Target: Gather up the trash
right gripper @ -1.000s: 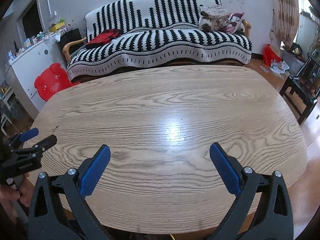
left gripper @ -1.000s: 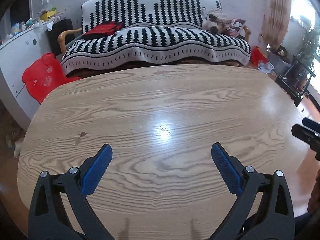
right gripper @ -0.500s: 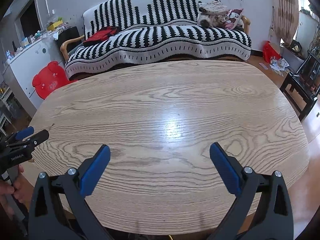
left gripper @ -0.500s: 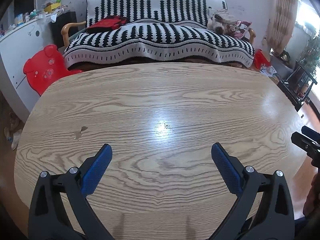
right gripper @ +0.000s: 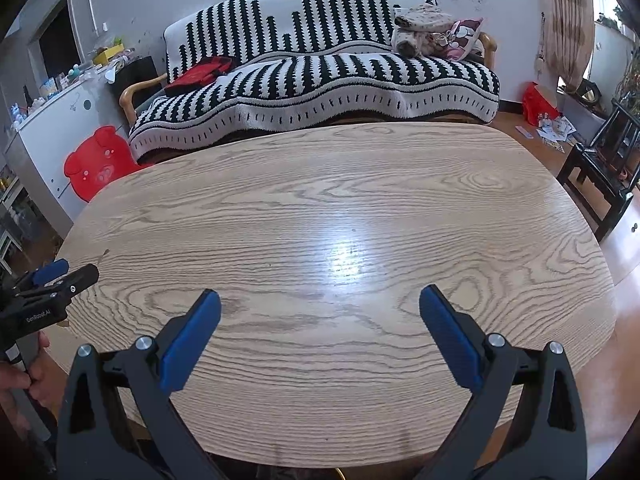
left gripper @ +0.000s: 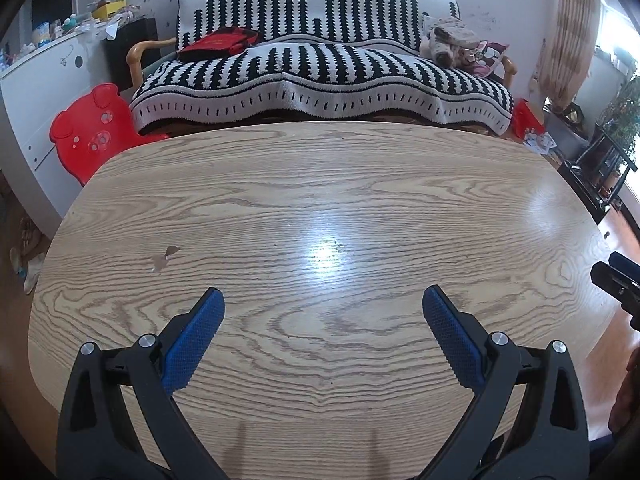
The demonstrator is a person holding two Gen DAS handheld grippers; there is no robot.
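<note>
My left gripper (left gripper: 323, 300) is open and empty, held above the near part of a light wooden table (left gripper: 320, 184). My right gripper (right gripper: 320, 300) is open and empty above the same table (right gripper: 340, 184). The right gripper's tip shows at the right edge of the left wrist view (left gripper: 618, 280). The left gripper shows at the left edge of the right wrist view (right gripper: 44, 292). No trash shows on the tabletop. A small chipped mark (left gripper: 164, 258) sits on the table's left part.
A sofa with a black-and-white striped cover (left gripper: 320, 64) stands behind the table, with a red bag (left gripper: 218, 42) and plush items (left gripper: 452, 38) on it. A red bear-shaped chair (left gripper: 90, 132) stands at left. A dark stand (right gripper: 608, 160) and scattered papers (right gripper: 556, 130) are at right.
Both grippers have tilted and risen slightly, so the sofa and table shifted a little in both views. Both stay open and empty.
</note>
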